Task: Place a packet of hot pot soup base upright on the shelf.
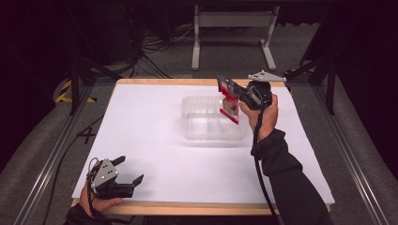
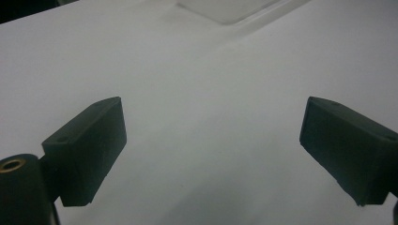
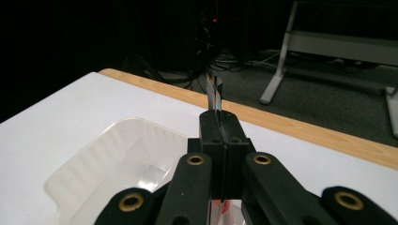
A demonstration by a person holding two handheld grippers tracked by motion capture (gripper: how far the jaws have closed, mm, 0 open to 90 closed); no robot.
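Right now the right tool [image 1: 228, 97] hangs over the clear plastic tray [image 1: 197, 133], its jaws pressed together on a thin red and silver packet [image 1: 230, 105]. In the right gripper view the packet [image 3: 213, 91] stands edge-on above the closed jaws, pinched along one side so that it hangs flat and free. That thin-edge grip looks chosen so the packet can be lowered into the tray without the jaws fouling its walls. In the high view the packet sits above the tray's three o'clock side, tilted, with its lower end dipping towards the inside; whether it touches the floor of the tray I cannot tell. The tray lies on the white worktop [image 1: 150, 122] a little towards one o'clock from the middle, well inside the edges. It seems to hold nothing yet apart from reflections: the right gripper view shows its ribbed wall [image 3: 117, 140] and a bare glossy bottom, though the part under the tool is hidden. My reading is that the packet is about to be set down inside. The left tool [image 1: 129, 171] rests at the worktop's seven o'clock corner, well apart from the tray, its jaws spread wide with nothing between them; the left gripper view shows only white surface in the gap, and a corner of the tray [image 2: 225, 9] far off at twelve o'clock. It appears parked, out of the way.
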